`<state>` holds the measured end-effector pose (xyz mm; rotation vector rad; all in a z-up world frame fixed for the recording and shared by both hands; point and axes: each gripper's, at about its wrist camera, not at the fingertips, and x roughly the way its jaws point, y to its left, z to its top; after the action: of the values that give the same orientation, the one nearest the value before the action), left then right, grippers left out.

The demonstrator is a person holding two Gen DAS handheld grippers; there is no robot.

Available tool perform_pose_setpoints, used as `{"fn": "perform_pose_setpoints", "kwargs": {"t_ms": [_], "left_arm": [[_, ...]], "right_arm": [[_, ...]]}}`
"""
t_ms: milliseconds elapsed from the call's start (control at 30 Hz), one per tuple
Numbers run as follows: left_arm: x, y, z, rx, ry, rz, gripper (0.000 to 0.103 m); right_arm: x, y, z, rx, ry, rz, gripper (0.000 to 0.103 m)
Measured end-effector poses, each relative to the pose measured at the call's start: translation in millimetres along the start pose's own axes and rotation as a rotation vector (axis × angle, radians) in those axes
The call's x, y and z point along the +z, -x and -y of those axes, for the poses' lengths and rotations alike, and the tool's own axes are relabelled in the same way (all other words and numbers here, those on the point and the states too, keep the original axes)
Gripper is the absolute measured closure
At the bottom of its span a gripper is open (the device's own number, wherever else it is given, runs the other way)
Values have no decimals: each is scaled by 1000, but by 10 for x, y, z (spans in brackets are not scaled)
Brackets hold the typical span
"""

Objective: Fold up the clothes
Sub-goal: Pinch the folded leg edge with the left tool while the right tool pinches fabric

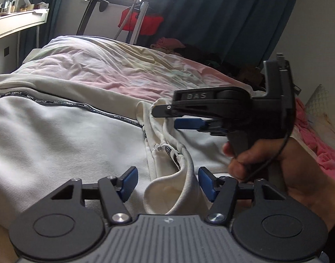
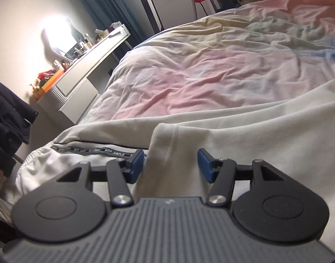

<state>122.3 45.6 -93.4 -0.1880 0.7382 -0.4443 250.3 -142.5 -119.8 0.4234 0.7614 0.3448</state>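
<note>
Lying unfolded on the bed (image 2: 211, 70), white garment (image 1: 57, 142); both grippers, left (image 1: 167, 182) and right (image 2: 170, 164), gape wide, gripping nothing.

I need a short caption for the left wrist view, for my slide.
Open left tongs around a white garment's collar on the bed.

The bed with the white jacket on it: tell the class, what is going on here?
A person is folding clothes with a handheld gripper in each hand. A white jacket with a printed stripe lies spread on the bed. The left gripper is open, its blue pads either side of the jacket's collar. The right gripper is also open, with a fold of the white fabric between its pads, not yet pinched. More clothes are piled at the far edge of the bed.
</note>
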Motion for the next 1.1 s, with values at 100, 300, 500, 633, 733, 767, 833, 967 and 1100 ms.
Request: {"fn": "perform_pose_setpoints", "kwargs": {"t_ms": [100,300,500,633,733,767,833,967,1100], "left_arm": [[-2,-82,36,13,-36,-16,50],[11,-70,83,27,-59,6,71],[12,49,124,18,-15,-51,81],[-80,-59,22,42,19,-112,83],[-84,-94,35,59,-14,-95,81],[-76,-72,53,64,-25,-85,80],[-62,-29,90,73,-46,-64,76],[-22,79,156,94,-82,-17,66],[82,332,196,144,-94,60,53]], "right_arm": [[-36,-105,50,-1,3,2,73],[70,37,21,-6,14,65,95],[54,77,-320,-68,193,117,94],[-147,-190,-342,-160,276,75,94],[-198,-239,-295,-172,261,75,94],[-196,-225,-290,-173,254,81,94],[-193,-195,-280,-173,241,93,93],[-125,35,-347,-165,236,119,92],[-86,426,-477,-214,258,166,91]]}}
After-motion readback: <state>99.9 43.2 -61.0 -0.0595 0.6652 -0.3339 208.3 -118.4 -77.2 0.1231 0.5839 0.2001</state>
